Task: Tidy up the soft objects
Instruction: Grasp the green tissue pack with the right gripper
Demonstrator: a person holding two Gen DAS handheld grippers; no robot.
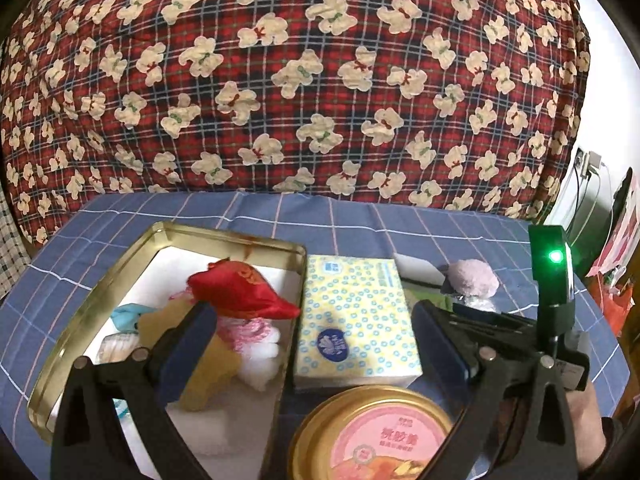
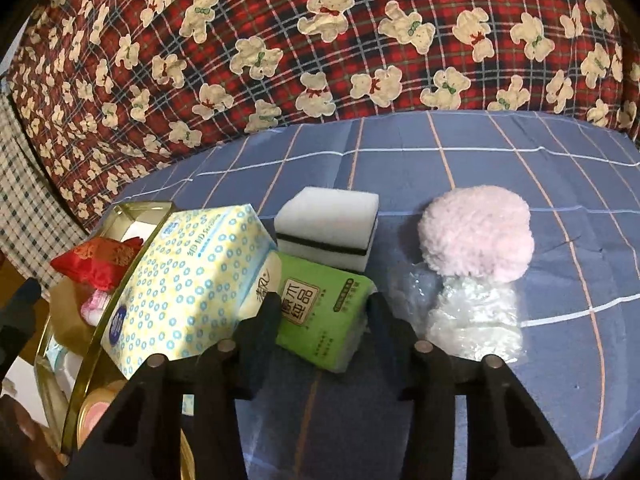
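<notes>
Right gripper (image 2: 325,312): jaws narrowed onto the green tissue pack (image 2: 322,316), pads at both of its sides (contact looks firm, pack resting on the blue checked sheet (image 2: 500,168)). Behind the pack, touching it, a white sponge (image 2: 328,228) with a dark stripe. To its right a pink fluffy puff (image 2: 478,236) with crumpled clear plastic (image 2: 472,316) in front. To its left the yellow dotted tissue pack (image 2: 184,284), lying against the gold tin (image 1: 100,300).

Left gripper (image 1: 316,328): jaws wide apart, holding nothing, straddling the tin's right wall and the dotted pack. Inside the tin: red satin pouch (image 1: 240,292), pink knitted item (image 1: 250,332). Round pink-lidded can (image 1: 372,436) nearest the camera.
</notes>
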